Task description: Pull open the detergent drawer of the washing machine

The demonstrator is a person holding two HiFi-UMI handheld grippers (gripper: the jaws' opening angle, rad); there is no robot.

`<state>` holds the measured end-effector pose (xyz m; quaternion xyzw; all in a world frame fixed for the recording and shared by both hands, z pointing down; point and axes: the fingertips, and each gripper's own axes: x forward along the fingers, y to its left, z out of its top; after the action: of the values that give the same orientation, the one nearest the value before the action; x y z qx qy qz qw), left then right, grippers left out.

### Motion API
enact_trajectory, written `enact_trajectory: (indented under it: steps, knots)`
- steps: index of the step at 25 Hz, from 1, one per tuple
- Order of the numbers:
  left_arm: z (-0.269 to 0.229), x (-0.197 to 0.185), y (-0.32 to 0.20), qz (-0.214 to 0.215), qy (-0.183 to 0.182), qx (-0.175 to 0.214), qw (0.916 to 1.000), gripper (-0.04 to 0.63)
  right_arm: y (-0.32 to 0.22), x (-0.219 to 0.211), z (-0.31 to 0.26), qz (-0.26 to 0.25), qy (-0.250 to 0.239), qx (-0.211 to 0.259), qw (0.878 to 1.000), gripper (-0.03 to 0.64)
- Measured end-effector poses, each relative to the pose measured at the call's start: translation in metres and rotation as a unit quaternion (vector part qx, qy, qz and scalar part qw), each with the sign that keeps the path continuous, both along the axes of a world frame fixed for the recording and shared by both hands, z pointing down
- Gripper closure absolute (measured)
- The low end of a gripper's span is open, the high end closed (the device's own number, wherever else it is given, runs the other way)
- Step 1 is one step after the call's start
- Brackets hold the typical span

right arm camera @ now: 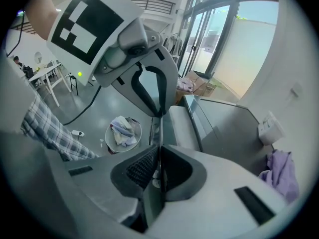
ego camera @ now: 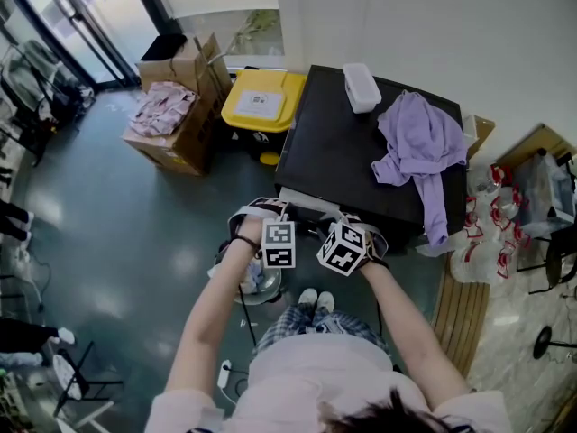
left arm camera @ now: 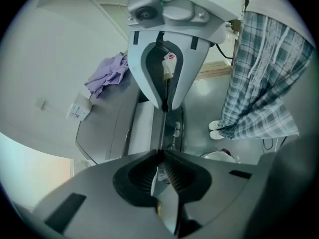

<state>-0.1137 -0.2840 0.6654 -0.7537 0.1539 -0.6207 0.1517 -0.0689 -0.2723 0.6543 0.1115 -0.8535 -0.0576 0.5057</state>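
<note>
The black-topped washing machine stands in front of me. A pale strip runs along its front left edge; in the left gripper view this strip lies beside the dark control panel. I cannot tell whether the drawer is out. Both grippers hang over that front corner, tips turned toward each other. My left gripper is shut with nothing between its pads. The right gripper is shut too, also on nothing. Each shows in the other's view: the right gripper, the left gripper.
A purple garment and a white box lie on the machine's top. A round basket of laundry sits on the floor left of my feet. A yellow-lidded bin and cardboard boxes stand at the machine's left; bags at its right.
</note>
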Motion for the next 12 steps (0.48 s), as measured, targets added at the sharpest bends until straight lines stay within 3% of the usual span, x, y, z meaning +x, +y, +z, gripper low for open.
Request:
enact_trajectory:
  steps: [12]
  knots:
    - [-0.001,-0.001,0.047,-0.012,0.003,-0.004,0.9999,0.532,0.047,-0.001,0.0,-0.018,-0.005,-0.017,1.0,0.569]
